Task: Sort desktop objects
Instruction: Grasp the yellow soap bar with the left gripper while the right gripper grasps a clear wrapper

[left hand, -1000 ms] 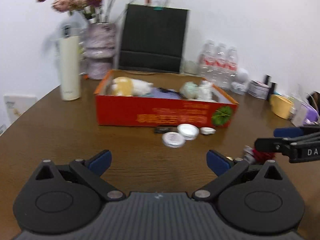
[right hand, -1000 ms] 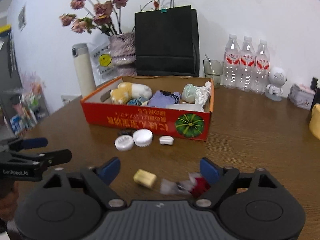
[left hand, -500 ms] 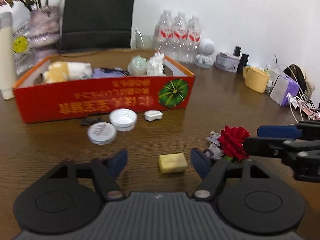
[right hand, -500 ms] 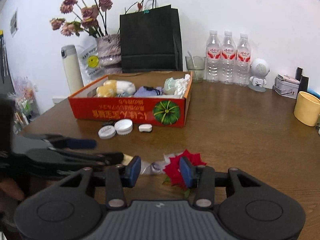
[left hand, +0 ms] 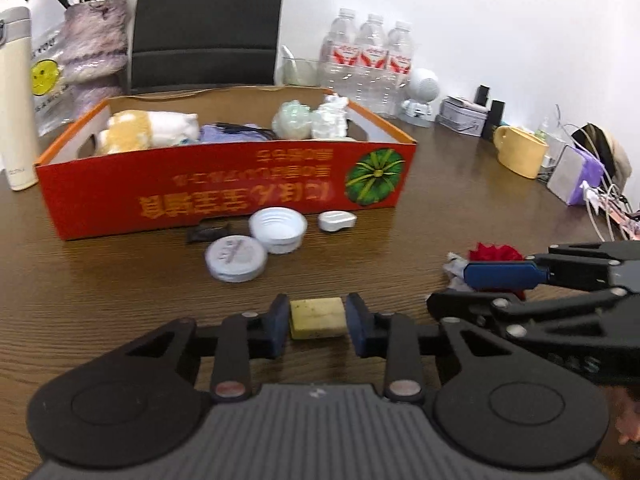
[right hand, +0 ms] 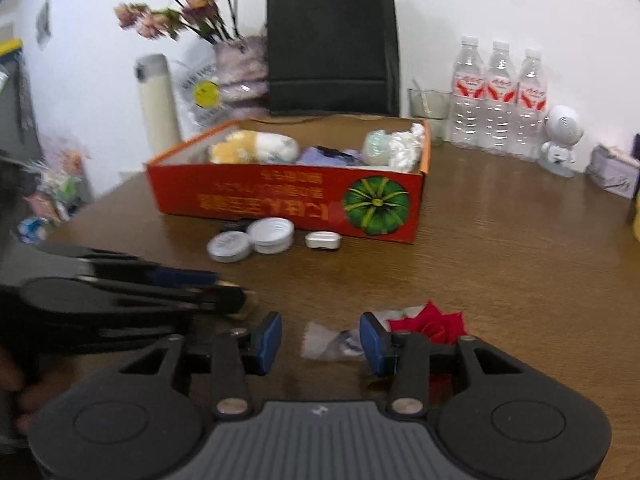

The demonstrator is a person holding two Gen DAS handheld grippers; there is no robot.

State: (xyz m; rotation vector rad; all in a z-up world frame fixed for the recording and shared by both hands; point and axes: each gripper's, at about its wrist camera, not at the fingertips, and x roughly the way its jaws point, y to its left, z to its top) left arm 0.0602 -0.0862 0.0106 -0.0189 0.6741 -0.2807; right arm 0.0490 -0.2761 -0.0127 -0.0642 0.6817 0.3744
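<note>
Left gripper (left hand: pixel 318 322) around yellow block (left hand: pixel 317 317)

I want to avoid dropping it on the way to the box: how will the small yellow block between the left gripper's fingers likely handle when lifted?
The yellow block has flat sides, so the left gripper, whose fingers already flank it closely, should hold it squarely; rolling looks unlikely. It looks small and probably light. Its matte, slightly pitted top suggests it is not very slippery, though hardness cannot be told.

Behind the red box (left hand: pixel 224 196), the black bag (left hand: pixel 208 20) gets chopped off by the top edge in the left view. The small dark thing (left hand: pixel 208 233) right against the box front is too tiny to identify, and the right view's left side is blurry.
</note>
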